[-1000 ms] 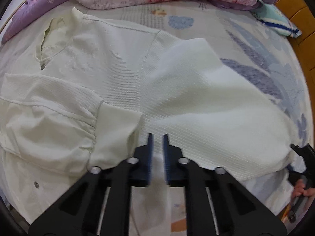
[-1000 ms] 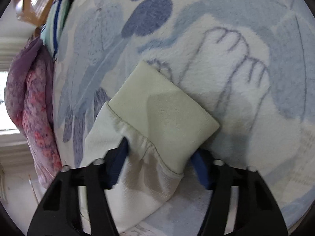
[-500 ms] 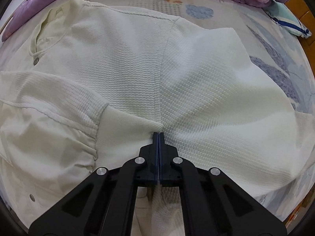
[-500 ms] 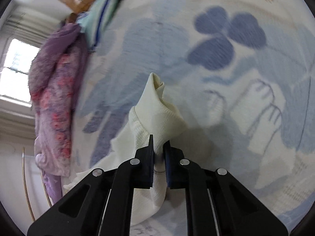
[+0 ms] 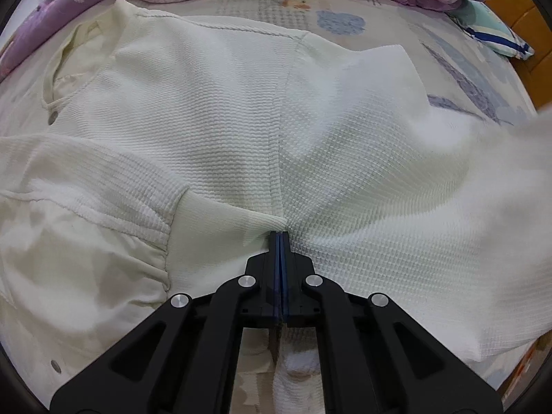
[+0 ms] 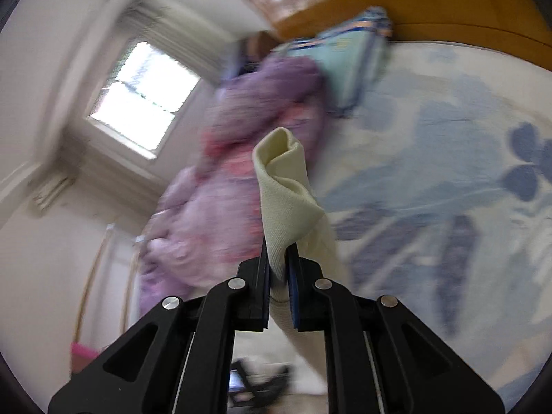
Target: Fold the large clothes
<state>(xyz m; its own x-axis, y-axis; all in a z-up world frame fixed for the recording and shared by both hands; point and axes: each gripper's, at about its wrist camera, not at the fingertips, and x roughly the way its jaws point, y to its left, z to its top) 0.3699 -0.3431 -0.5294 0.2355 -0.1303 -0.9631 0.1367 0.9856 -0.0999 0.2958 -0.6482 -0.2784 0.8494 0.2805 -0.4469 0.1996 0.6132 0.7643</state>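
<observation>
The cream waffle-knit top lies spread across the bed, collar at the far left, one ribbed cuff folded onto its body. The left tongs are pressed shut, pinching a ridge of the bumpy knit beside that cuff. Over on the right, the right tongs clamp the other smooth cuff, curled into a tube, held above the fuzzy blue-flowered blanket.

Right gripper now clamped on sleeve cuff, lifted off bedspread, left gripper closed, pinching shirt fabric
</observation>
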